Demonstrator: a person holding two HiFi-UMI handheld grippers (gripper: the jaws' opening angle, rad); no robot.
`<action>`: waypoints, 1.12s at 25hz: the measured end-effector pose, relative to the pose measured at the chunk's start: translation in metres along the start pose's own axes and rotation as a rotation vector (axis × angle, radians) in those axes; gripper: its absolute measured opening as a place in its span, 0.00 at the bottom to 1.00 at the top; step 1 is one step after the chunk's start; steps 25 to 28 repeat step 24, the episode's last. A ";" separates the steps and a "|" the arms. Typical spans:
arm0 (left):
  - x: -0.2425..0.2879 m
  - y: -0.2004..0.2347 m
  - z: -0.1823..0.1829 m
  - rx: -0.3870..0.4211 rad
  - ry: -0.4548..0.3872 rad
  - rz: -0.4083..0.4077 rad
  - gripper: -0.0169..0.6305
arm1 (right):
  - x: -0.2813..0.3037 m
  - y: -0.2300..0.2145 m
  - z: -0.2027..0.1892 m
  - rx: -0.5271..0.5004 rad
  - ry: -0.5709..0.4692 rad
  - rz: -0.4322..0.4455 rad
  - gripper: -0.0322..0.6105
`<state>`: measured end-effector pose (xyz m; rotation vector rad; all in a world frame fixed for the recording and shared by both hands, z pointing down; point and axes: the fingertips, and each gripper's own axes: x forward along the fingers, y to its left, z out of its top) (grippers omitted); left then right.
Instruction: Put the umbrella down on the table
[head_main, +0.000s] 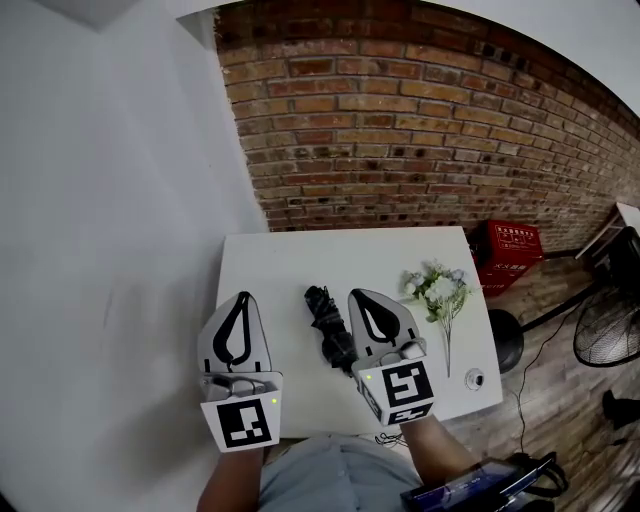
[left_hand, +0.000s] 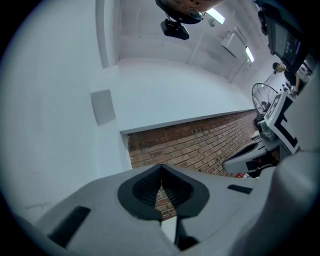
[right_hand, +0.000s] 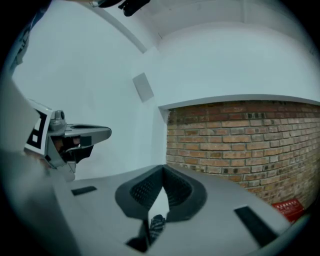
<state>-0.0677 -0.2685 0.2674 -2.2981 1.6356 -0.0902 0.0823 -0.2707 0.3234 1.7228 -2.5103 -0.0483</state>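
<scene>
Head view: umbrella, black and folded, lies flat on the white table, centre of frame. Its long axis runs near enough top to bottom of the frame, lower end leaning slightly right. Nothing grips it.

Left gripper: jaws closed tip to tip, nothing between them. It points at the brick wall. Its own view shows only wall and ceiling past the tips.

Right gripper: jaws also closed and empty. In its own view a scrap of umbrella shows low down, through the gap under the pads, so the umbrella sits below and ahead of it.

Key relation: the umbrella sits between the two grippers in the frame, just left of the right one and further from the left. Right is the nearer hand.

Flowers lie to the right on the table, apart from the umbrella.

Judgement: the put-down looks complete.
</scene>
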 end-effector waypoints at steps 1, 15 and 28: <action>-0.001 -0.001 0.000 -0.004 -0.001 0.000 0.04 | -0.002 0.000 0.001 -0.003 -0.004 -0.001 0.05; -0.014 -0.007 0.005 0.003 -0.002 0.000 0.04 | -0.015 0.004 0.004 0.000 -0.008 0.006 0.06; -0.014 -0.006 -0.001 0.003 0.006 -0.010 0.04 | -0.012 0.008 0.001 -0.005 0.002 0.001 0.06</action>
